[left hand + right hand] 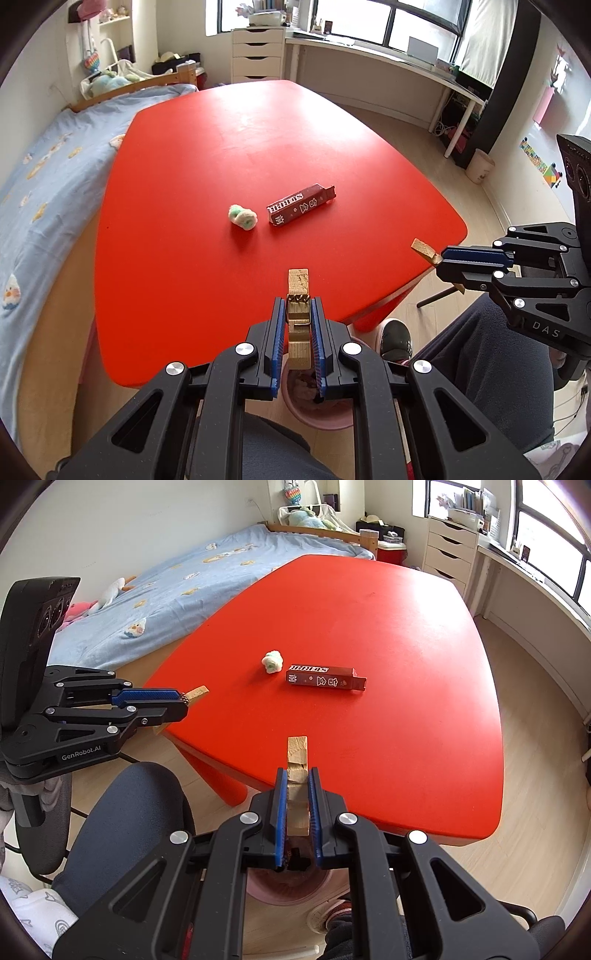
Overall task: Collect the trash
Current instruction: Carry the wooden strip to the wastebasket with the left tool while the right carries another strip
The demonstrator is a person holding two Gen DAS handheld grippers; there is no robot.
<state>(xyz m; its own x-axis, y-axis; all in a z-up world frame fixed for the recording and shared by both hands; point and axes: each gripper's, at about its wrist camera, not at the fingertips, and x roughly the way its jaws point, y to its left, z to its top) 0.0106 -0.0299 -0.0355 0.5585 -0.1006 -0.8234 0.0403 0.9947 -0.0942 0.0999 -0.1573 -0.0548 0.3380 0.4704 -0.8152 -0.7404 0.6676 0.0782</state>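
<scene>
Clamped between blue pads at each wrist: a wooden clothespin [298, 321] in the left gripper [299, 317], another clothespin [297, 786] in the right gripper [297, 794], both poised low over the near edge of the red table [229, 147], pink bin [317, 413] just below. Mid-table, just beside each other: crumpled tissue wad [242, 216], likely feather-light and soft, pinchable anywhere; brown carton [301, 205], probably stiff, light, best gripped across its narrow sides.

1. Bright daylight pours in from the window [388, 22], slightly blown out.
2. A pale sheen lies across the red table [258, 125].
3. Shadows are soft and faint.
4. Fisheye bending curves the edges; dark vignette rings both views.
5. Focus is sharp throughout.
</scene>
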